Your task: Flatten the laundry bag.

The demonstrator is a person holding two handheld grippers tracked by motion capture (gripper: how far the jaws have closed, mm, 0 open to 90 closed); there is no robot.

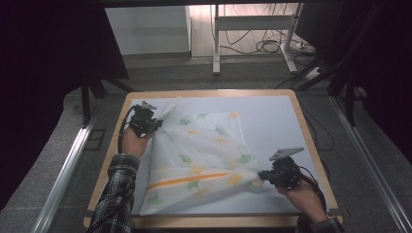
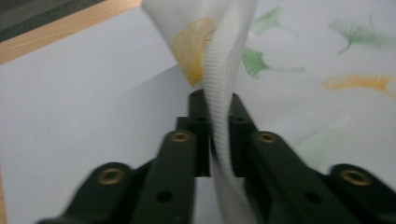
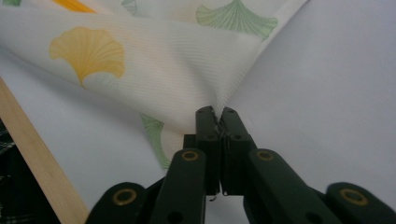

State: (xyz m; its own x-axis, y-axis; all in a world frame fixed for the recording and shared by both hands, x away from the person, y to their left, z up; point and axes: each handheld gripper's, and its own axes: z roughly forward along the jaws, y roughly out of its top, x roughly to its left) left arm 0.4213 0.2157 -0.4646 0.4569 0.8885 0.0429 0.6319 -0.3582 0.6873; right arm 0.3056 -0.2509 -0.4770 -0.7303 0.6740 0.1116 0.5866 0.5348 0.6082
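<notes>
A white cloth (image 1: 204,155) printed with green and yellow ginkgo leaves and an orange stripe lies rumpled across the table. At the far left, my left gripper (image 1: 157,124) has a raised edge of the cloth in it. In the left gripper view the jaws (image 2: 217,100) pinch a standing fold of the cloth (image 2: 224,56). Near the front right, my right gripper (image 1: 263,175) is shut on a corner. The right gripper view shows the jaws (image 3: 217,112) closed tight on that corner, with the cloth (image 3: 154,60) stretched away from them.
The table (image 1: 291,116) has a white top and a wooden rim (image 3: 42,158). Bare white surface lies to the right and behind the cloth. Beyond the table stand desk legs (image 1: 216,43) and floor cables (image 1: 265,46). Metal rails run along both sides.
</notes>
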